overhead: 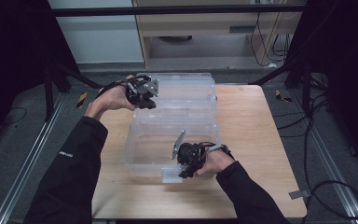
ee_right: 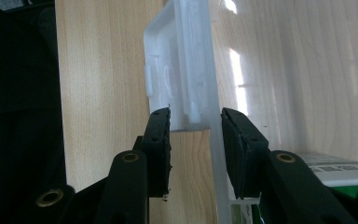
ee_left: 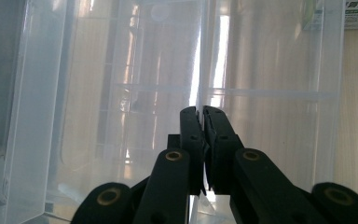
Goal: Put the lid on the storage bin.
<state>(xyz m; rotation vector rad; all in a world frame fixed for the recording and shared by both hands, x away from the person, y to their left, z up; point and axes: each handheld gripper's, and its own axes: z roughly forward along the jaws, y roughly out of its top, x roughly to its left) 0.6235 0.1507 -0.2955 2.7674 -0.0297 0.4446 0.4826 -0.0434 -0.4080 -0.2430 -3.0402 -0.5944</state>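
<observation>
Resting on the table (overhead: 251, 140), the clear plastic box (overhead: 154, 154) is being handled, its lid (overhead: 186, 91) lying open behind it. The lid's edge is being pinched by the left tool (ee_left: 200, 116), its jaws closed on it. At the box's near wall, the latch tab (ee_right: 177, 70) is being straddled by the right tool (ee_right: 196, 123), jaws apart (nothing clamped yet). Judged next: that tab is to be gripped, steadying the box while the lid is being swung.
</observation>
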